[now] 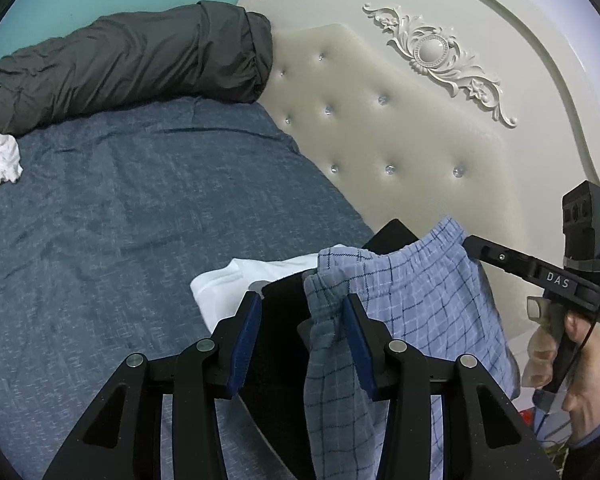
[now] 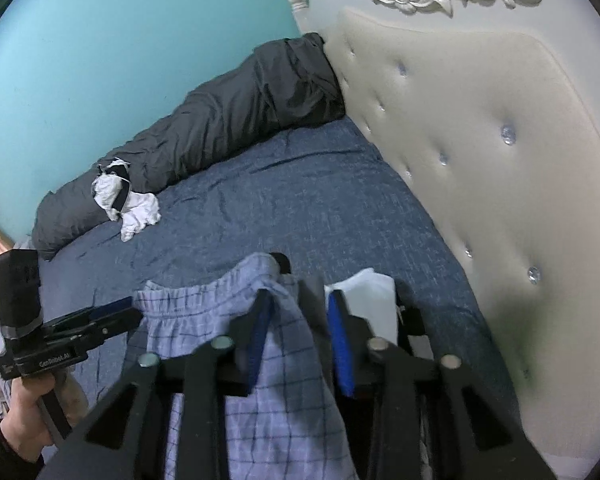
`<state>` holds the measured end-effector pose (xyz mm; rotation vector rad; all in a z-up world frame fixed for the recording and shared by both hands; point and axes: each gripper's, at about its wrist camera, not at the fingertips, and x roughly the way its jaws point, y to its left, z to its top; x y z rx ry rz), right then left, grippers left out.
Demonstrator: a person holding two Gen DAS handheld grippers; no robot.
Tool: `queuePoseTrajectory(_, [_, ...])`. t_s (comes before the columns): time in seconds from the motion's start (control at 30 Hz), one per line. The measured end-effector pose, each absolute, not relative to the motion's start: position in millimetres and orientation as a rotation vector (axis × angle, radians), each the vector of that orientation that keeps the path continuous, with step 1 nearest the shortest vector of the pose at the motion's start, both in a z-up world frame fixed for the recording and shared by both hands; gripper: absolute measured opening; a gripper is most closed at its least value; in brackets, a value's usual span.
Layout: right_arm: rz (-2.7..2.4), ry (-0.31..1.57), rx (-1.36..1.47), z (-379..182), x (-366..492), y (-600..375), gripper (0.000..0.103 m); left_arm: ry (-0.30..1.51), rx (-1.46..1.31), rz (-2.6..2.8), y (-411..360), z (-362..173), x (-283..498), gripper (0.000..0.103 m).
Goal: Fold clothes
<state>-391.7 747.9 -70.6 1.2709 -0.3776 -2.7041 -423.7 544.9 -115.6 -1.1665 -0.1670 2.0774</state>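
Right now the blue checked shorts (image 1: 416, 280) hang in the air over the near edge of the bed (image 1: 140, 208), held up by their gathered waistband between the two tools. The left tool (image 1: 302, 312) stands partly open, and a bunched corner of the waistband runs down between its blue pads (image 1: 358, 344); the cloth lies against the right-hand pad, but I cannot tell whether both pads truly press on it. The right tool (image 2: 300, 316) is nearly closed, with the other end of the waistband draped over its left pad; the blur there leaves it unclear whether the cloth is pinched or only hooked.

What the next move turns on is the line of the waistband: it runs from one tool to the other, roughly along the padded headboard (image 1: 400, 120), with the legs of the shorts dropping toward the person. The open stretch of blue sheet lies beyond both tools, away from the person. Just under and behind the shorts sit a white folded garment (image 1: 236, 280) and a black one (image 1: 284, 320), so laying the shorts flat probably calls for carrying them clear of that pile. Both tools are level with each other; neither is nearer the bare sheet. A grey rolled quilt (image 1: 140, 64) and crumpled white cloth (image 2: 128, 204) lie well apart at the far side.
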Motion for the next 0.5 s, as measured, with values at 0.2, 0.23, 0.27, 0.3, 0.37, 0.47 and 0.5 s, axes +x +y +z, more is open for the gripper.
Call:
queuePoseTrajectory(0.2, [-2.721,-0.315,1.221,-70.9,-390.4,742.7,0.001,-0.124,-1.123,2.085,551.3,-111.3,-418.8,0.007])
queuePoseTrajectory(0.23, [-2.727,-0.32,1.223,-71.7,-390.4,743.8,0.001,-0.122,-1.12,2.09,551.2,-110.8,-418.4,0.007])
queuePoseTrajectory(0.27, [-2.732,-0.325,1.226,-72.5,-390.3,745.1,0.001,-0.121,-1.118,2.095,551.0,-110.5,-418.0,0.006])
queuePoseTrajectory(0.3, [-2.736,-0.33,1.231,-73.8,-390.4,746.5,0.001,-0.118,-1.116,2.099,550.7,-110.4,-417.9,0.006])
queuePoseTrajectory(0.37, [-2.744,-0.325,1.245,-76.8,-393.1,748.0,0.001,-0.11,-1.117,2.108,551.2,-110.5,-417.7,0.006])
queuePoseTrajectory(0.47, [-2.759,-0.31,1.251,-78.6,-392.7,748.8,0.001,-0.106,-1.12,2.115,552.7,-110.8,-417.9,0.006])
queuePoseTrajectory(0.5, [-2.757,-0.316,1.256,-79.3,-393.3,749.7,0.001,-0.106,-1.121,2.115,553.4,-110.9,-417.9,0.006])
